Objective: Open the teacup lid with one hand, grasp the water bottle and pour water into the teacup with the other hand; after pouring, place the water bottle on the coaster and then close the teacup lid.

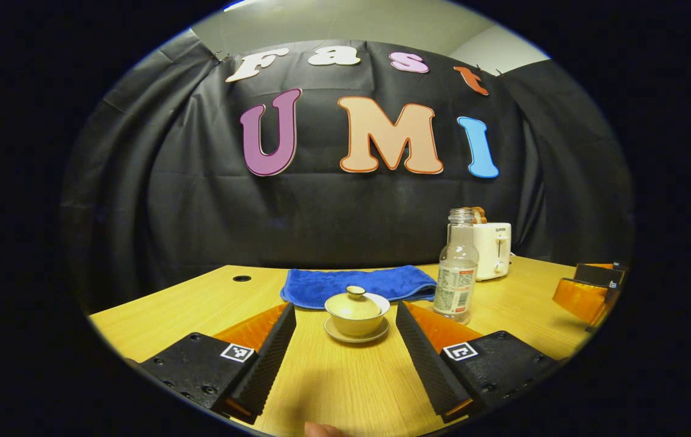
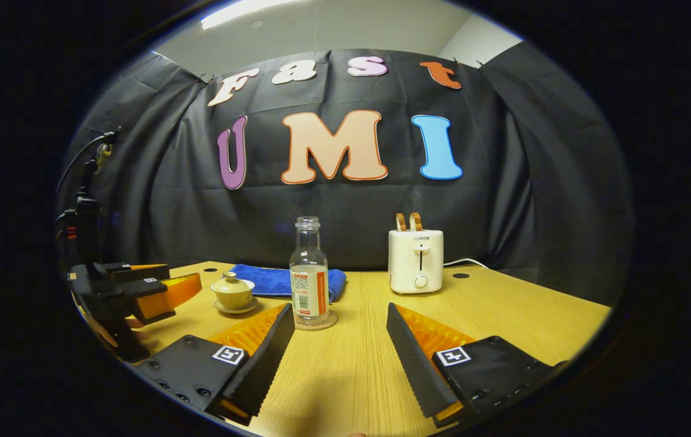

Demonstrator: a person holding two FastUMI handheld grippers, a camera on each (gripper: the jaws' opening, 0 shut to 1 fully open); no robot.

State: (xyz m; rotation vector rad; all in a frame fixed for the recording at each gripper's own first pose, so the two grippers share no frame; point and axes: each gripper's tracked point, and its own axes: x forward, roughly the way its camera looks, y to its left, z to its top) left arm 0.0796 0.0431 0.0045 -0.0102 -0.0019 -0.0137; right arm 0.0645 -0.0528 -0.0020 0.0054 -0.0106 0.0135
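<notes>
A pale yellow teacup [image 1: 356,312] with its lid [image 1: 356,293] on stands on a saucer straight ahead of my open left gripper [image 1: 345,305], a little beyond its fingertips. The clear, uncapped water bottle [image 1: 456,273], partly filled, stands to the cup's right. In the right gripper view the bottle [image 2: 309,273] rests on a round coaster [image 2: 316,322] just ahead and slightly left of my open right gripper [image 2: 339,306]. The teacup [image 2: 233,292] is further left there, with the left gripper [image 2: 139,291] beside it. Nothing is between either pair of fingers.
A blue towel [image 1: 357,285] lies behind the cup. A white toaster [image 2: 416,260] with bread in it stands at the back of the wooden table [image 2: 503,315]. The right gripper [image 1: 588,291] shows at the right edge of the left gripper view. Cables hang on a stand [image 2: 81,206] at the left.
</notes>
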